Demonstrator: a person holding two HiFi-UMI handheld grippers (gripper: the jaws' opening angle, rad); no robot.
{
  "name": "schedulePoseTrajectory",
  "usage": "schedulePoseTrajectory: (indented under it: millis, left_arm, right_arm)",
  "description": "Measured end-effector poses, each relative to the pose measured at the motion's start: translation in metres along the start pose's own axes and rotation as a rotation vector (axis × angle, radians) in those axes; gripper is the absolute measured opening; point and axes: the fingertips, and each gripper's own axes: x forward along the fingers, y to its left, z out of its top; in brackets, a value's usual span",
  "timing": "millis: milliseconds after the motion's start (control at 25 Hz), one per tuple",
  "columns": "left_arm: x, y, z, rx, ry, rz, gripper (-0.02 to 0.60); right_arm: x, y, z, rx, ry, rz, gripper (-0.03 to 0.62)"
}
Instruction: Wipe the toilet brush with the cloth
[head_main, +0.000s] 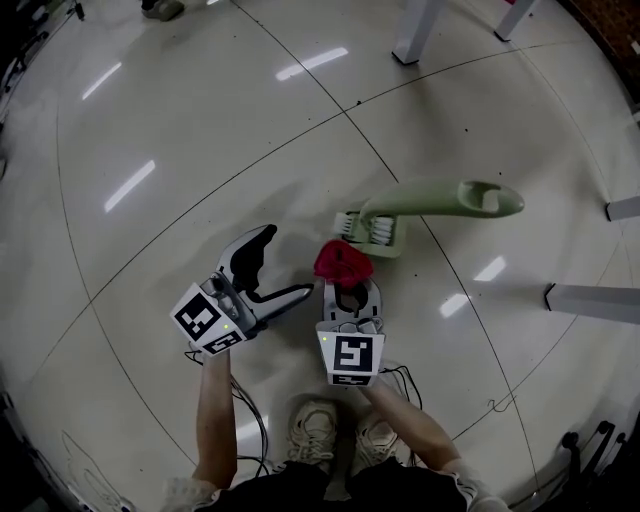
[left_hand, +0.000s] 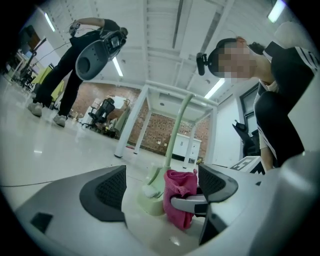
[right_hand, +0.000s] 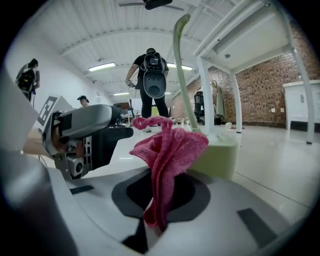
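Green toilet brush (head_main: 440, 197): standing upright in its holder (head_main: 378, 232) on the floor, at 1 o'clock of the cloth, with nothing gripping it.
Red cloth (head_main: 343, 261): bunching up out of the right tongs, with its loose folds leading toward the holder just beside it; whether the two are touching cannot be told. Carried this way, a soft wad is probably meeting the brush first.
Right tongs (right_hand: 160, 200): clamping tight on the cloth's lower end, leaving most of it free for wiping.
Left tongs (head_main: 285, 268): gaping wide and gripping nothing, hovering at 9 o'clock of the cloth and facing the brush, likely readying to steady it.
Floor (head_main: 200, 150): glossy tiles carrying the holder.
Table legs (head_main: 415, 30): white, standing at 12 o'clock, well apart from the work.
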Motion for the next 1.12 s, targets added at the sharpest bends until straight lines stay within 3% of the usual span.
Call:
schedulePoseTrajectory:
  millis: [240,440,640,760,840,960,1120]
  left_arm:
    - [0.025,-0.033,0.056,0.008,-0.09,-0.127,0.431]
    - [0.058,-0.067,0.16,0.113,-0.145,-0.294,0.431]
    - [0.098,-0.113,0.236,0.155,-0.028,-0.512,0.431]
    - [0.118,-0.133,0.248,0.195,0.065,-0.571,0.428]
    - [0.127,-0.135,0.246,0.224,0.114,-0.564,0.35]
    - [0.133,-0.131,0.238,0.258,0.152,-0.548,0.123]
    - [0.134,-0.131,0.238,0.272,0.145,-0.552,0.121]
  right_arm:
    - [-0.048,-0.042,0.029,0.109,-0.032,-0.034,0.032]
    - [-0.1,-0.103,0.065,0.156,-0.032,-0.134,0.032]
    - [-0.137,-0.154,0.125,0.126,-0.102,-0.194,0.032]
    - [-0.149,-0.165,0.156,0.116,-0.146,-0.199,0.032]
    - [-0.152,-0.165,0.171,0.112,-0.17,-0.185,0.032]
    - [-0.153,-0.16,0.184,0.093,-0.191,-0.158,0.032]
    - [-0.15,-0.153,0.193,0.062,-0.221,-0.111,0.031]
